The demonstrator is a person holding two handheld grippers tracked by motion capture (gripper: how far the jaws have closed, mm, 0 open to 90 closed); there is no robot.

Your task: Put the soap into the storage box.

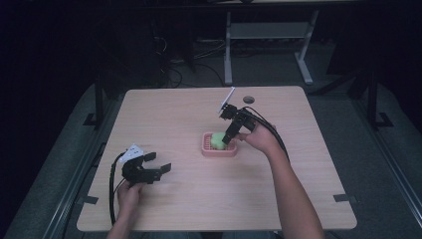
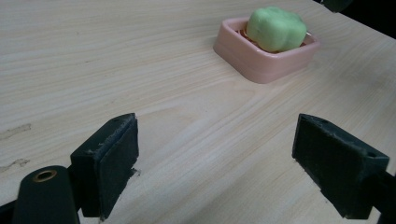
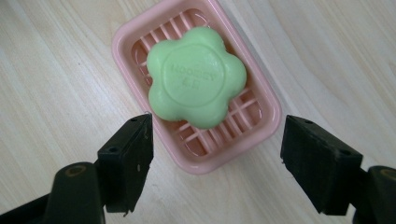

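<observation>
Tabletop pink dish [image 3: 261, 95] cradling green soap [image 3: 196, 77]

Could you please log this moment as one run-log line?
right tongs: open, above green soap | soap: in pink dish | left tongs: open, low over table

Your left gripper [image 1: 158, 168] sits low near the table's left front, held in your left hand [image 1: 128, 193], jaws spread wide and pointing right. Your right forearm reaches forward and your right hand [image 1: 259, 138] tips the right gripper [image 1: 230, 141] steeply downward, its jaws wide apart with nothing between them.
</observation>
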